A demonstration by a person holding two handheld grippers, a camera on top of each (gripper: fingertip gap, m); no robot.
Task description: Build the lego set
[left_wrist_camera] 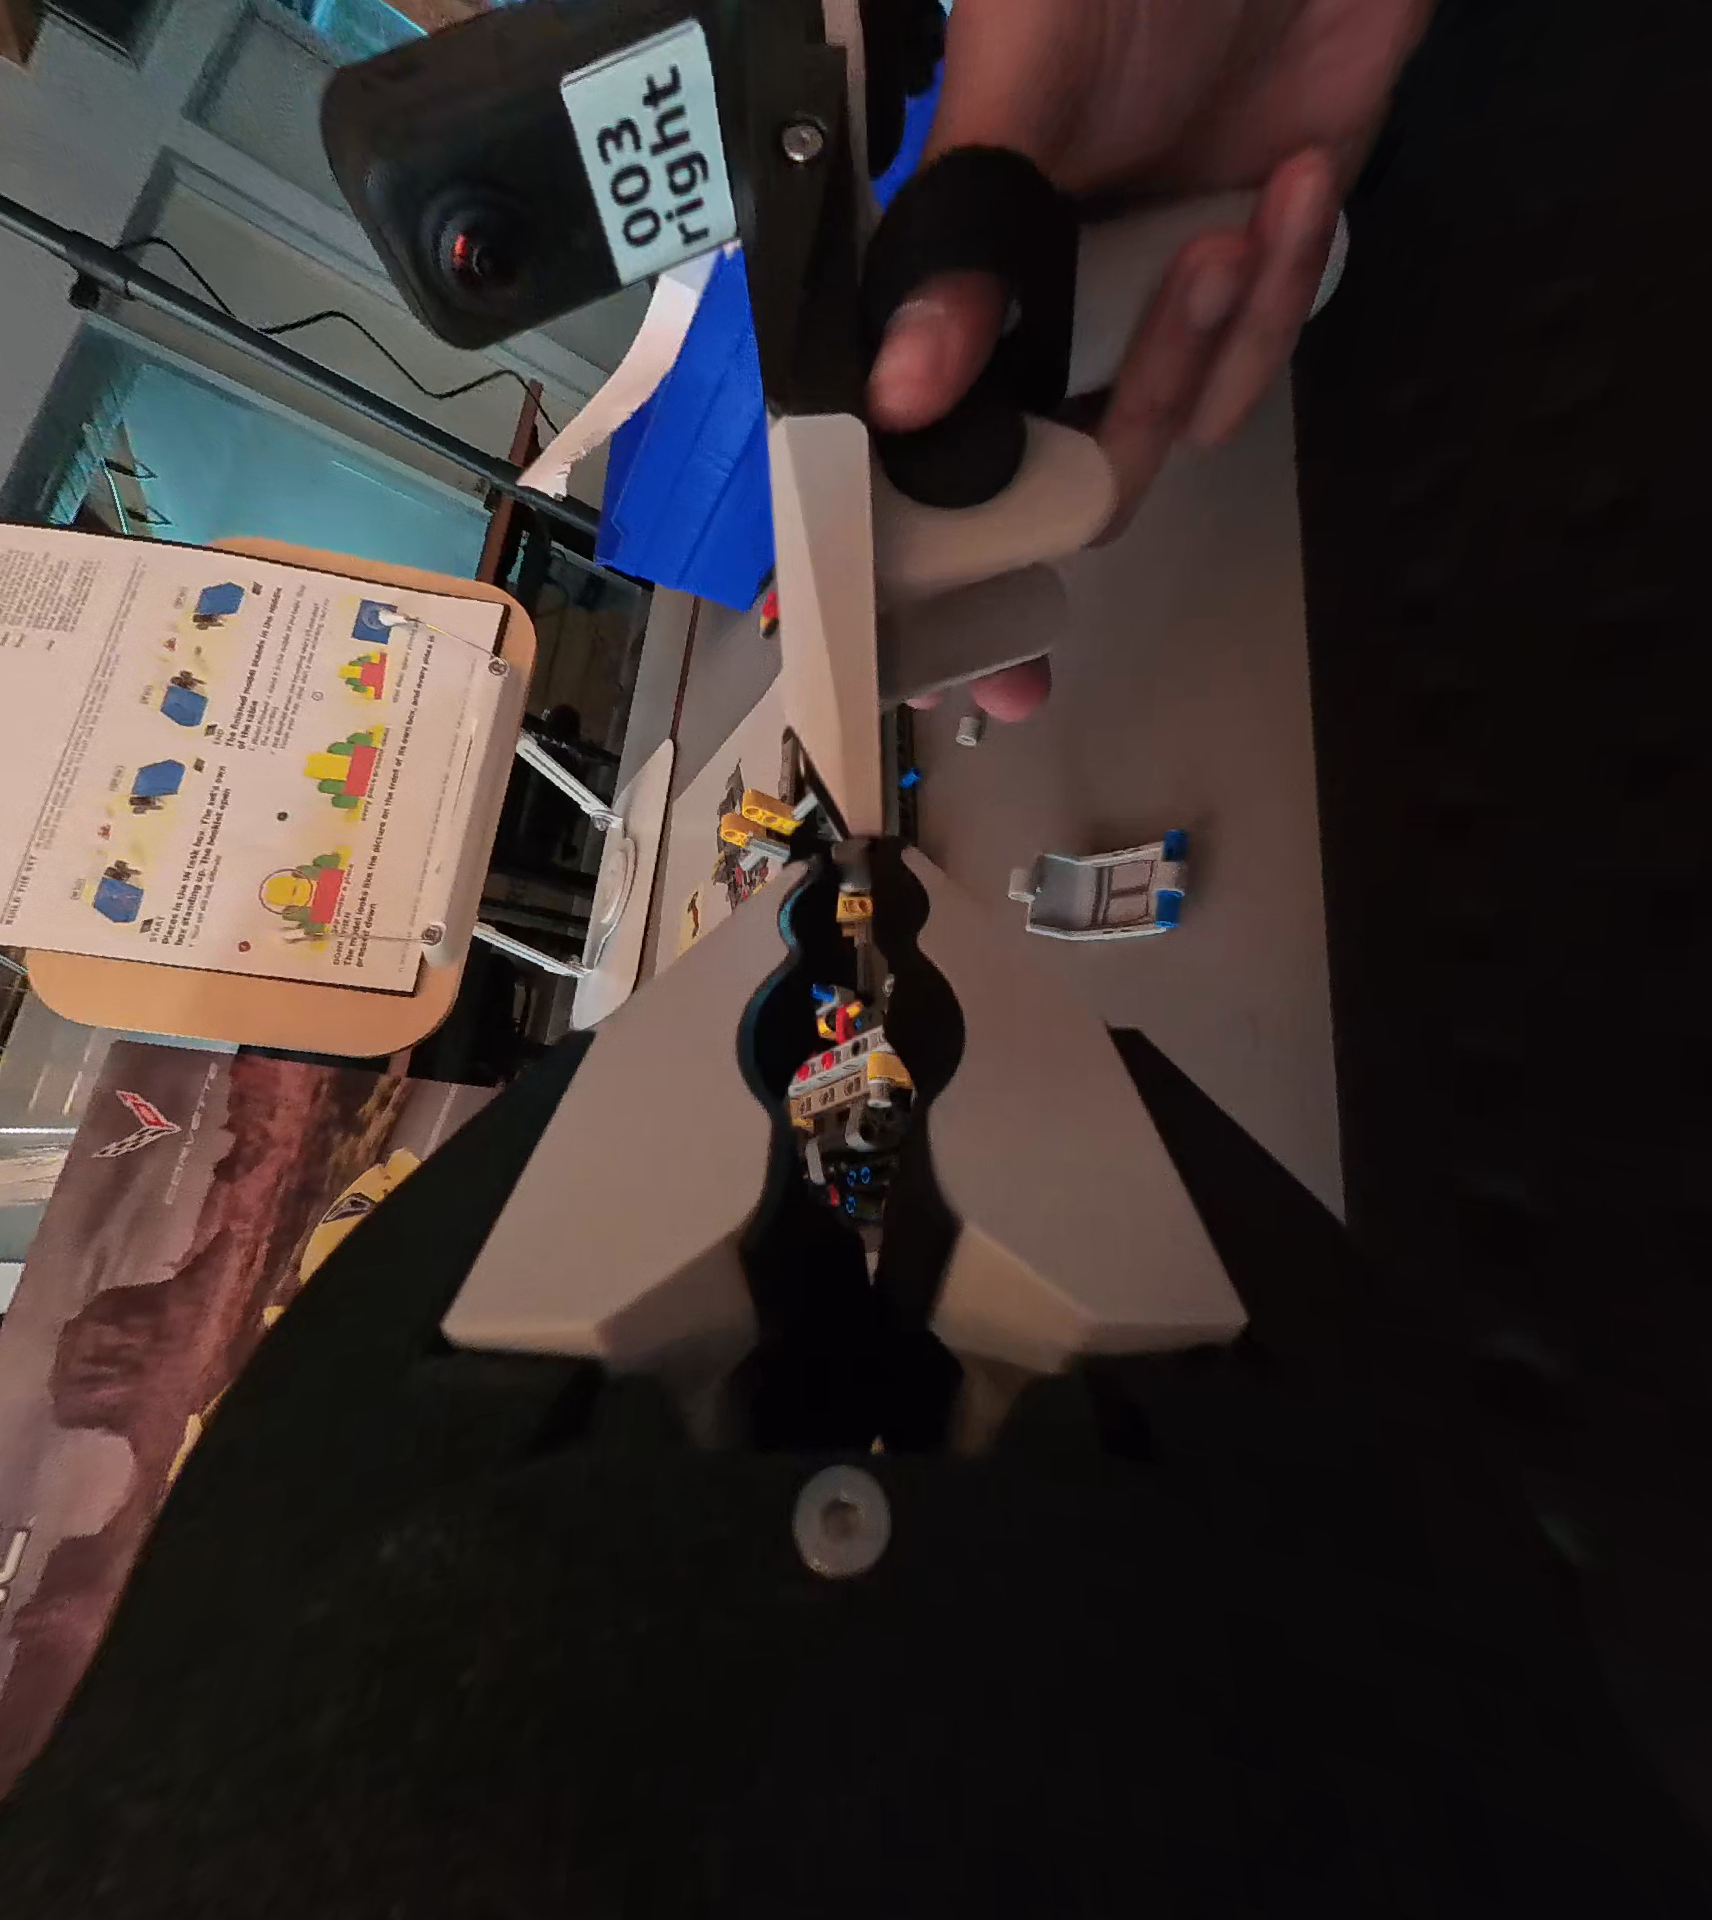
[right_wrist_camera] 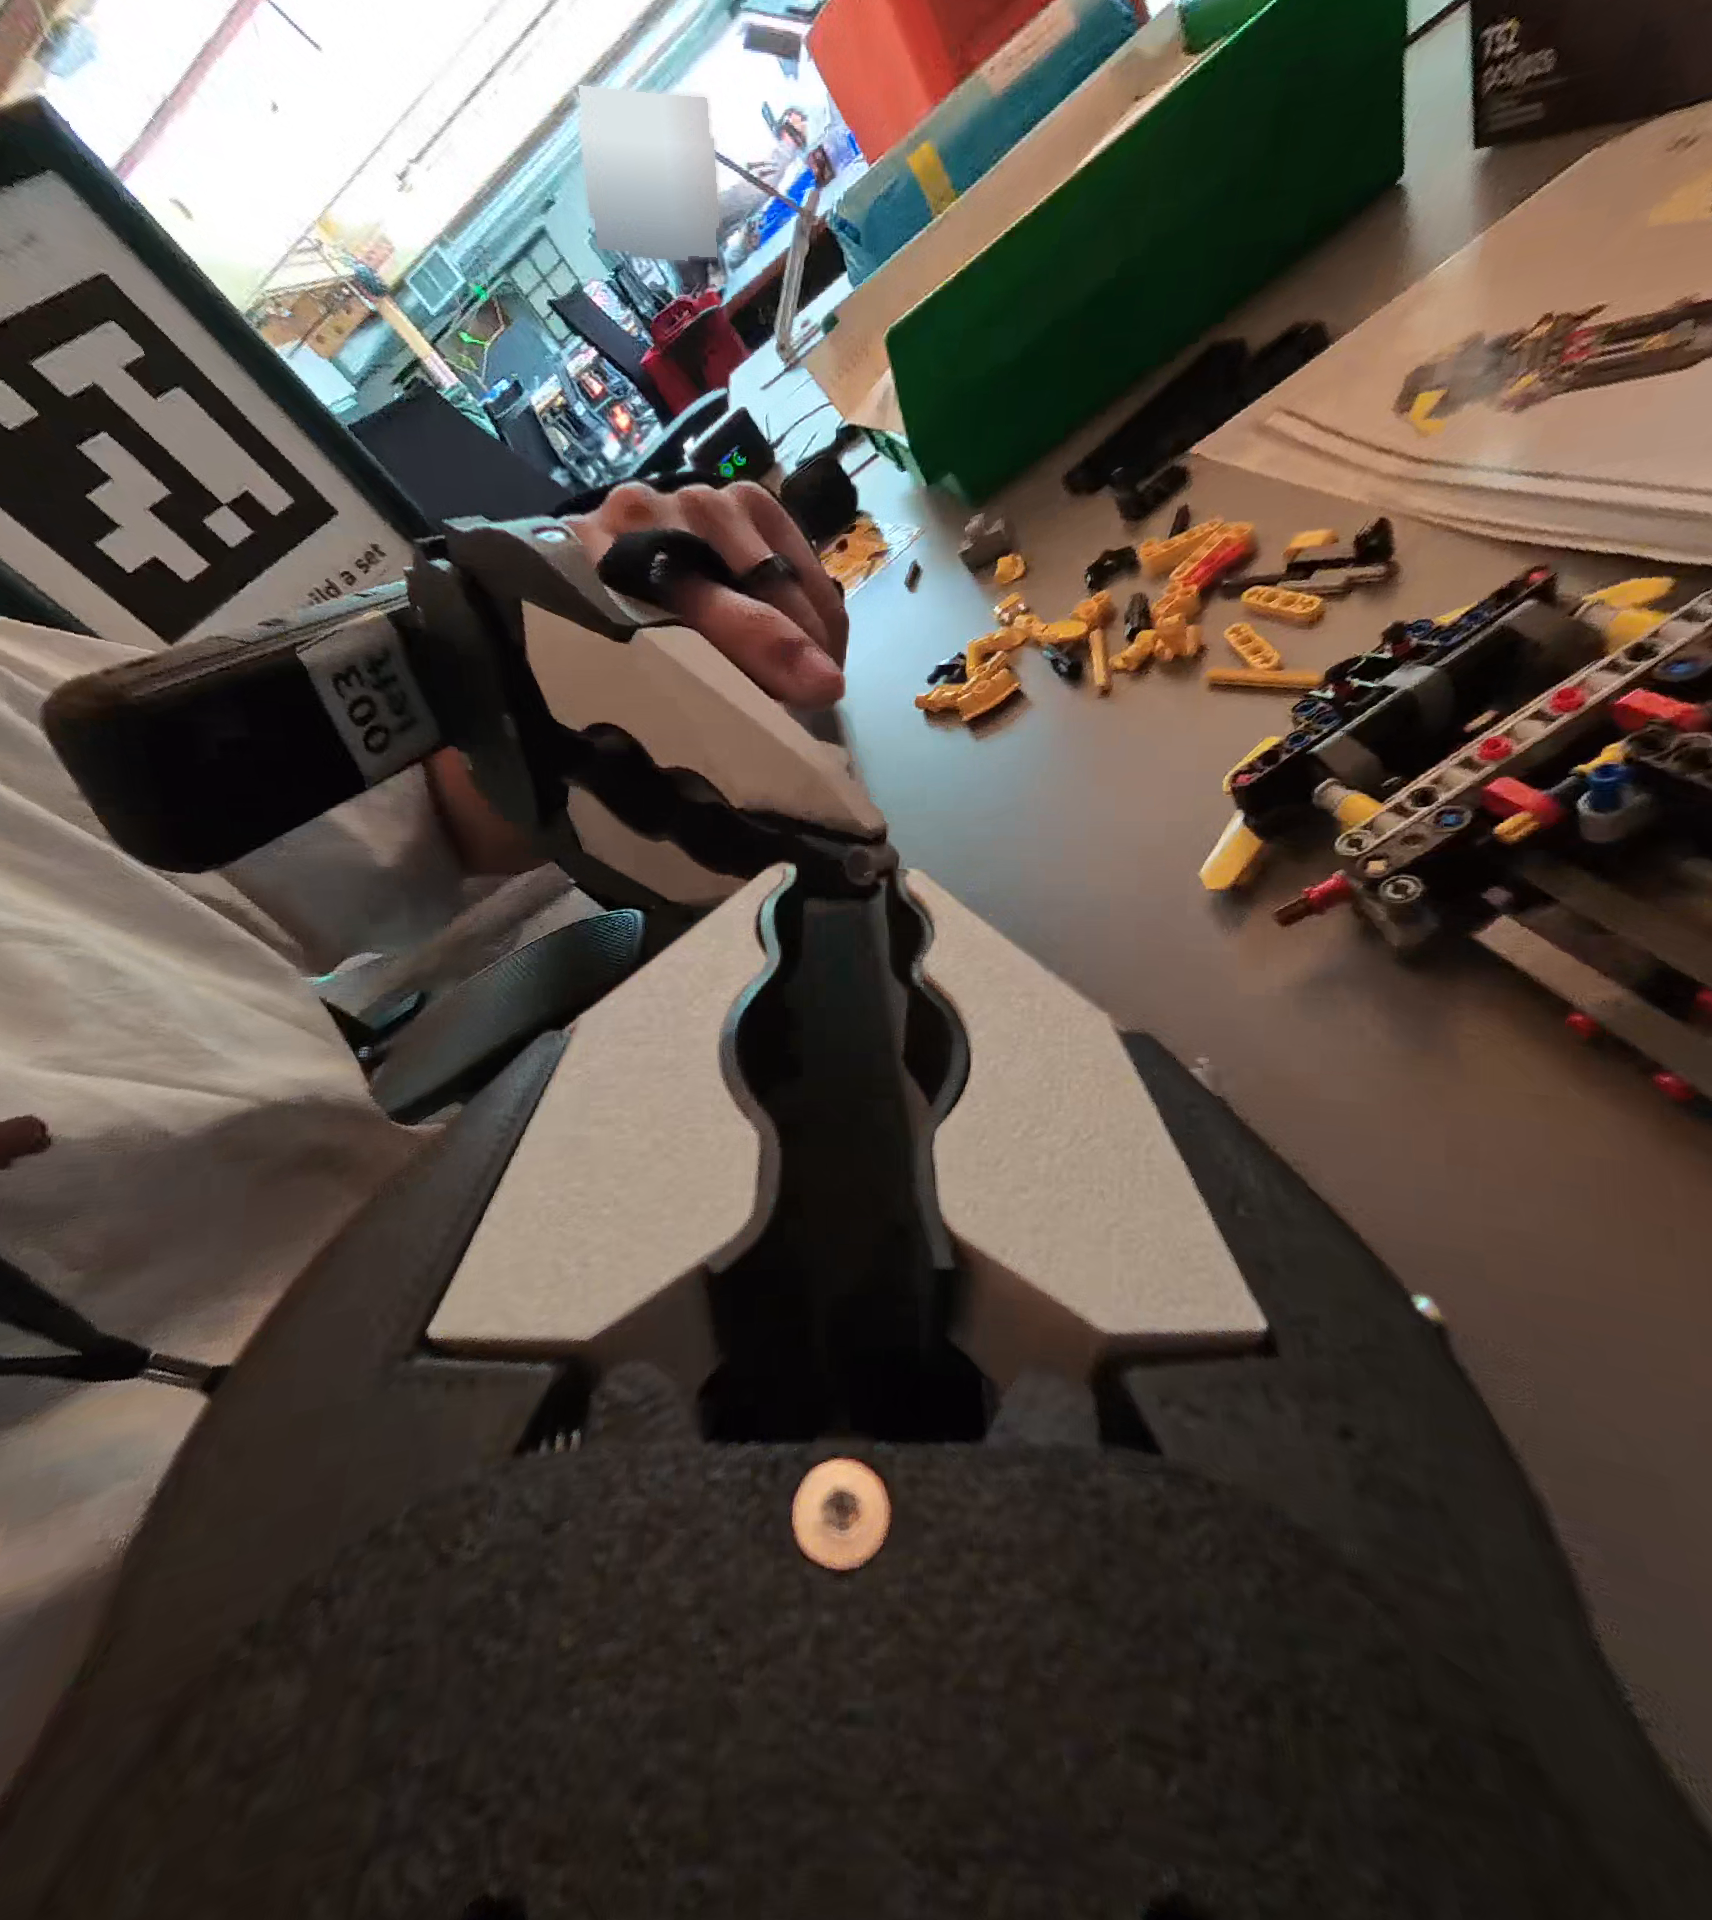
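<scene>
Tips of both grippers, left (right_wrist_camera: 857, 854) and right (left_wrist_camera: 857, 847), meet pinching one small grey pin (right_wrist_camera: 862, 862), half-built car (right_wrist_camera: 1558, 790) lying far right

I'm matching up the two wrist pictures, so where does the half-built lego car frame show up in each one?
Left wrist view: the car frame shows in the middle, glimpsed through the gap between this view's own fingers.
Right wrist view: it lies on the table at the right edge.
Shared landmark: the small grey piece just above the middle of both pictures.
</scene>
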